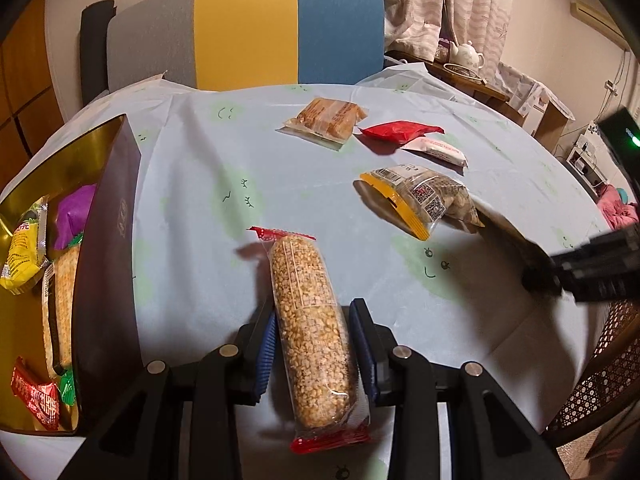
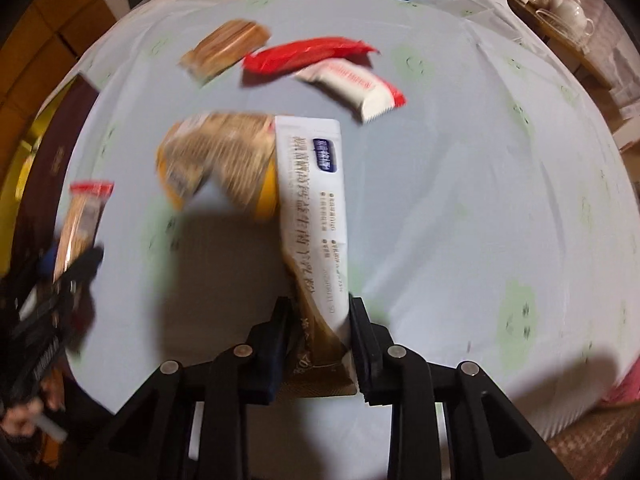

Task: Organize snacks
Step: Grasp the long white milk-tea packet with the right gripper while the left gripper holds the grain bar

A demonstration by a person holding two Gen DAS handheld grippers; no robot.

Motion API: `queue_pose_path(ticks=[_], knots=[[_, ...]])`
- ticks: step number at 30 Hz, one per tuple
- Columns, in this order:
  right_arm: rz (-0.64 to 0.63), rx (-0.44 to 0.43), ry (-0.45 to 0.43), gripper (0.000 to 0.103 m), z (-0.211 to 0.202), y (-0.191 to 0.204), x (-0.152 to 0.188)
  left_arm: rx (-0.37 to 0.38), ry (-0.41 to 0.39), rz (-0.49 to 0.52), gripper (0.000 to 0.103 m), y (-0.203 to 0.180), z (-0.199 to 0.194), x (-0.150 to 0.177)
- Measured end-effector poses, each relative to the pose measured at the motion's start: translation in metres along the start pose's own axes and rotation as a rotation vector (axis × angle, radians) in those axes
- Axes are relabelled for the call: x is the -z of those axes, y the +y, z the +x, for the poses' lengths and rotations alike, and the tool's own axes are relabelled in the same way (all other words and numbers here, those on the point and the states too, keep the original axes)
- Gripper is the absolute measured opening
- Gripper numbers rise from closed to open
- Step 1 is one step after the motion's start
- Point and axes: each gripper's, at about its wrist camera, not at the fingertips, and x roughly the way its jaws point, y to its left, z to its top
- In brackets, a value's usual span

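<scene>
My left gripper [image 1: 314,342] is shut on a long puffed-grain bar [image 1: 306,320] in clear wrap with red ends, held just above the table. A dark box [image 1: 108,248] with a gold lining stands at the left and holds several snacks. My right gripper [image 2: 318,334] is shut on a white and gold packet [image 2: 316,208], held up over the table. A yellow-edged clear bag [image 1: 420,200] lies mid-table; it also shows, blurred, in the right wrist view [image 2: 216,160]. The grain bar also shows at the left of the right wrist view [image 2: 80,224].
A brown biscuit pack [image 1: 324,120], a red packet [image 1: 400,131] and a white packet [image 1: 438,151] lie at the far side of the pale blue tablecloth [image 1: 200,168]. A grey, yellow and blue chair [image 1: 248,32] stands behind the table. A wicker chair [image 1: 600,368] is at the right.
</scene>
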Motion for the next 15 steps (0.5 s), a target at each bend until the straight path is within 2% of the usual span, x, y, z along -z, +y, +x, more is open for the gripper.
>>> queue_pose_path(ticks=[3,4,5,7,11,15], knots=[[0.009,-0.004,-0.027,0.032,-0.004,0.002,0.013,-0.011,-0.004,0.009,0.036,-0.002,-0.001,0.0],[0.015,0.005,-0.05,0.04,-0.006,0.0,0.014,-0.012,-0.004,0.009,0.036,-0.002,-0.001,0.0],[0.03,0.002,-0.067,0.057,-0.008,-0.002,0.013,-0.013,-0.002,0.009,0.036,-0.002,-0.001,0.0],[0.067,-0.028,-0.098,0.067,-0.012,-0.012,0.008,-0.013,0.002,0.007,0.036,-0.002,-0.001,-0.001],[0.113,-0.054,-0.128,0.067,-0.006,-0.023,-0.009,-0.018,0.0,0.003,0.036,-0.003,-0.002,0.0],[0.109,-0.047,-0.131,0.067,0.004,-0.015,-0.027,-0.016,0.002,-0.002,0.036,-0.002,-0.001,0.0]])
